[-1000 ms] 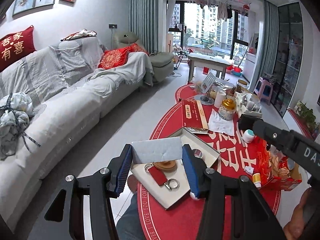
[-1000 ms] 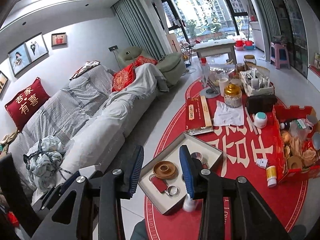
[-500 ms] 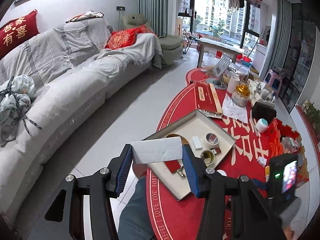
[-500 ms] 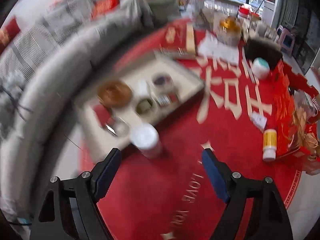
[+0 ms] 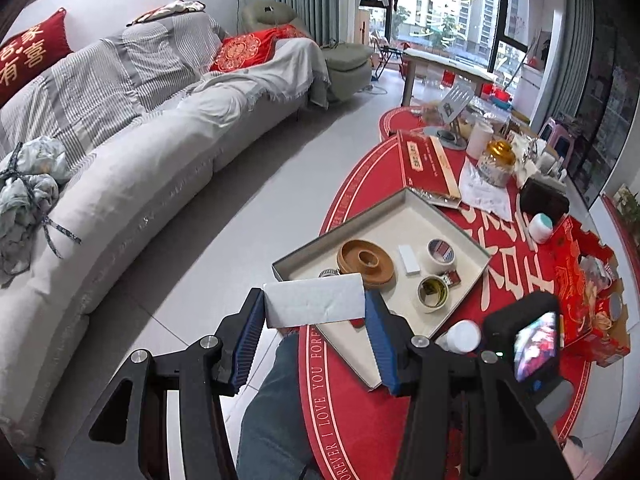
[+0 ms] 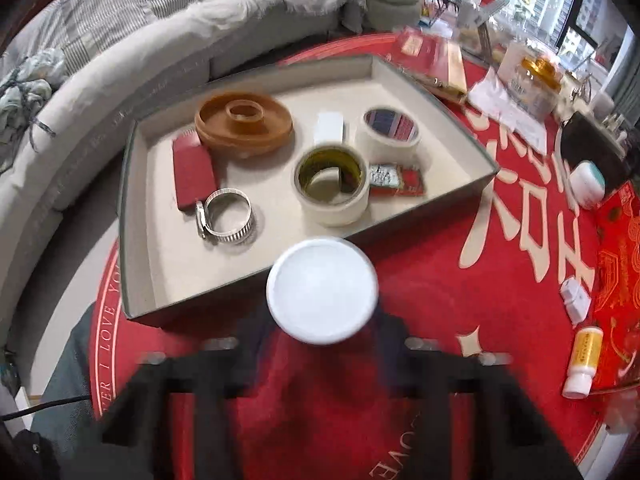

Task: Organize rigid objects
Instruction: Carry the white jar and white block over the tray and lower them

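My left gripper [image 5: 315, 307] is shut on a white rectangular block [image 5: 316, 300], held just above the near corner of the grey tray [image 5: 440, 216]. Inside the tray [image 6: 134, 216] lie a brown disc [image 6: 244, 122], two tape rolls [image 6: 332, 184] [image 6: 390, 130], a metal hose clamp [image 6: 228, 216], a red case [image 6: 192, 172] and a small white block [image 6: 329, 128]. My right gripper [image 6: 322, 318] points down at a white-capped bottle [image 6: 322, 290] standing in front of the tray. Its jaws are closing, and its blurred fingers lie against both sides of the cap.
The tray sits on a round red table cover [image 6: 440, 300]. To the right lie a yellow-labelled bottle [image 6: 582, 360], a white and teal jar [image 6: 586, 184] and a red carton [image 5: 580, 280]. A person's jeans leg [image 5: 276, 408] is below the table edge. A grey sofa [image 5: 140, 184] runs along the left.
The right gripper swung down from facing the room, opened wide over the white bottle, then closed round it. The left gripper sank a little toward the tray with its block.
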The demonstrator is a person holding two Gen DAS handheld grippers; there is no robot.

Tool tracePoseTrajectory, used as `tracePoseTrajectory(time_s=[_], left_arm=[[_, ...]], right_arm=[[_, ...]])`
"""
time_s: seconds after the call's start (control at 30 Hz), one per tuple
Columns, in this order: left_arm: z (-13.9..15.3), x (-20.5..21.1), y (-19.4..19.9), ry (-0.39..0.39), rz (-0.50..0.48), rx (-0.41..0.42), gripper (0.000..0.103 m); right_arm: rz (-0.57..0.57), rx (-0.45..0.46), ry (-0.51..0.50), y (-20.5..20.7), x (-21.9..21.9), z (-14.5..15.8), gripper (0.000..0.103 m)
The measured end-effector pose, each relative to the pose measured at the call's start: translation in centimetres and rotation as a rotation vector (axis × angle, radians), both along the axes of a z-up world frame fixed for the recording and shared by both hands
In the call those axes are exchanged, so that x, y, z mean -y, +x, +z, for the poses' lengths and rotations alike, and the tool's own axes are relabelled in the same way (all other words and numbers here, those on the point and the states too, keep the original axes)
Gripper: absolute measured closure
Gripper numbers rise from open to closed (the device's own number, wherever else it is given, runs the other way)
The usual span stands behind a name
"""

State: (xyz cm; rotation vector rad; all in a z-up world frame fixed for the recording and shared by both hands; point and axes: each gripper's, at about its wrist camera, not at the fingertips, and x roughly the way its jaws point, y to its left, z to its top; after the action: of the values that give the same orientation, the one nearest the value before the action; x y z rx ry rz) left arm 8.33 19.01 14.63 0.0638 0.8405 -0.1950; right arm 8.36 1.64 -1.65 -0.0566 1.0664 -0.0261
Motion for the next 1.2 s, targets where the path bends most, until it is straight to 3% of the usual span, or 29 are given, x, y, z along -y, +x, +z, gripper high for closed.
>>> tracePoseTrajectory(time_s=[0.1,0.2,0.47,0.57,0.63,0.8,1.2], left_arm=[[0.0,0.6,0.6,-0.003,-0.009,-0.011,0.049],[1.7,1.7,0.9,-0.033,-0.040,0.021,0.049],[11.0,3.7,0.4,-0.123,-0.099,0.245,0.049],[12.8,3.7,0.6,-0.133,-0.079,0.318,0.049],[12.5,3.8,1.4,-0.130,-0.070,0.305,0.049],[9.9,3.7,3.9,-0.102,-0.035,0.236,0.049],[-0.1,4.8,10.5,0.014,0.035,0.048,0.049]], right_arm=[[-0.071,0.047,0.010,-1.2,0.8,1.2,0.062],[-0.115,0.084,0.063,-2.1,2.2,4.4,0.062],[-0.161,0.366,0.199,-1.3,4.6,20.3,0.062],[-0.150,0.462,0.185,-1.9,3.9,25.0,0.062],[-0.121,0.512,0.144,-1.9,2.8,27.1,0.062],[-0.103,0.474,0.115,0.5,1.6,26.7,0.062],[-0.210,0.225,0.156,7.2,4.0,18.2,0.062]])
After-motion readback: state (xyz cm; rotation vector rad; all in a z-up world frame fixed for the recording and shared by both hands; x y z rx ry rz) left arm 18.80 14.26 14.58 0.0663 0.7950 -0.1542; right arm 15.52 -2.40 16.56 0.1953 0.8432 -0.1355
